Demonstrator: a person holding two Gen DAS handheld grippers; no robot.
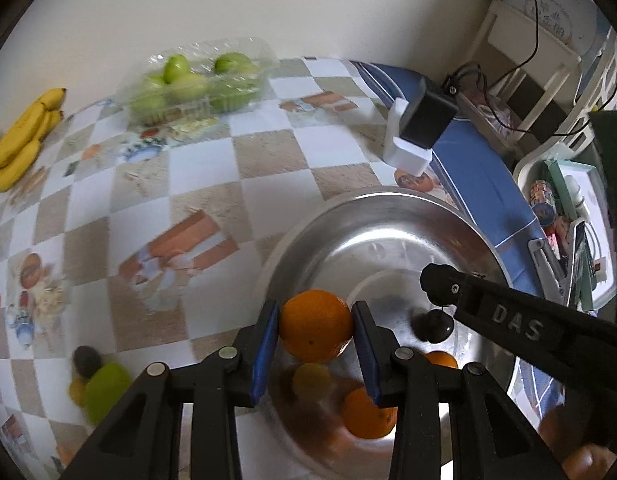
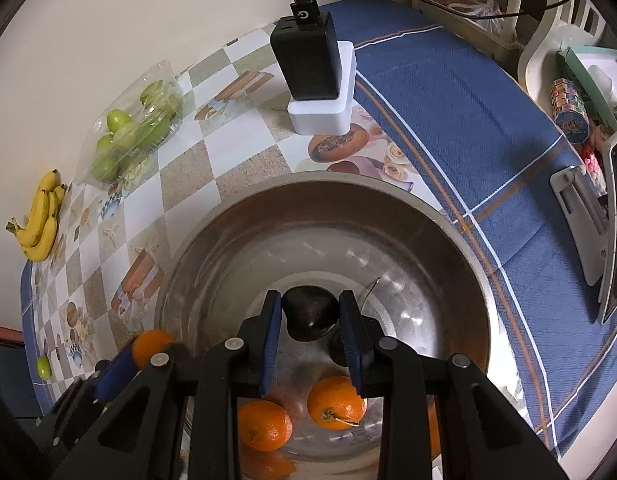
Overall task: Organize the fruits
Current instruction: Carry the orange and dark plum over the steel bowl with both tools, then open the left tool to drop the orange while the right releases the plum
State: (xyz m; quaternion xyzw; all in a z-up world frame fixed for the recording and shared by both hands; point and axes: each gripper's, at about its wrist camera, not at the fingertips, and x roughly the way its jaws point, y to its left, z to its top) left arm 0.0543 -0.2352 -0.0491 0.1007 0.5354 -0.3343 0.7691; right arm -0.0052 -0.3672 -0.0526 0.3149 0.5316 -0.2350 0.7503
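Both tools grip fruit, left tool [image 1: 314,330] an orange [image 1: 314,324], right tool [image 2: 310,318] a plum [image 2: 308,312], above checkered tablecloth [image 1: 196,176].

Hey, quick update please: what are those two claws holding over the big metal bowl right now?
Left gripper shut on an orange. Right gripper shut on a dark plum. Both over the bowl, two oranges inside. Nothing in the way.

I count three oranges [image 2: 336,402], one dark plum [image 2: 310,314], one banana bunch [image 2: 42,216], one box of green fruit [image 2: 136,124], one steel bowl [image 2: 464,264]
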